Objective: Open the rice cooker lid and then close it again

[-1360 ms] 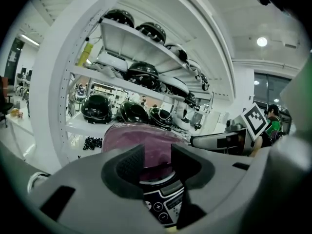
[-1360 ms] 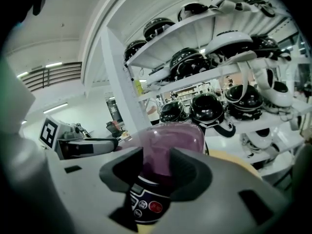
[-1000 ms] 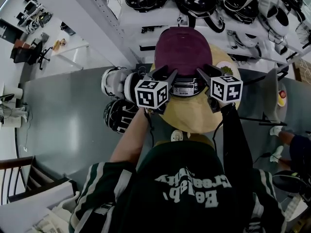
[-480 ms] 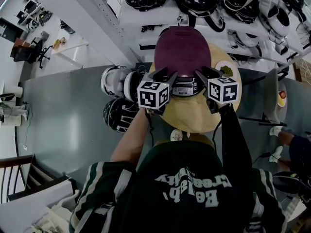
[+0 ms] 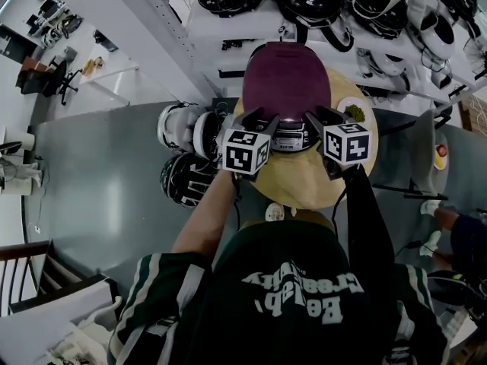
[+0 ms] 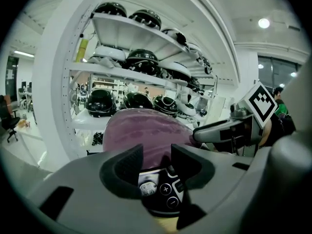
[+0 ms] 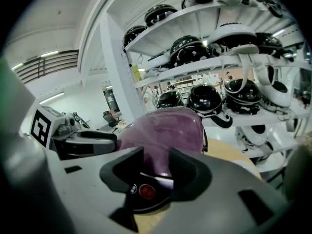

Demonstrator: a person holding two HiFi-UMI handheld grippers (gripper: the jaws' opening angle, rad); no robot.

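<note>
The rice cooker stands on a round wooden table (image 5: 304, 185), its maroon lid (image 5: 287, 82) down and its control panel (image 5: 288, 139) facing me. My left gripper (image 5: 261, 119) is open at the panel's left front, nothing between its fingers. My right gripper (image 5: 321, 117) is open at the right front, also empty. In the left gripper view the lid (image 6: 141, 130) and the panel buttons (image 6: 161, 189) show beyond the left gripper (image 6: 157, 162). In the right gripper view the lid (image 7: 163, 130) and a red button (image 7: 146, 191) show past the right gripper (image 7: 156, 167).
A plate of food (image 5: 354, 111) sits on the table right of the cooker. Two helmets (image 5: 183, 128) (image 5: 186, 179) lie left of the table. White shelves (image 5: 228, 29) with several helmets stand right behind the cooker. A chair (image 5: 426, 158) stands at the right.
My left gripper has rolled slightly, its marker cube tilting. Both grippers stay at the cooker's front, and the lid has not moved.
</note>
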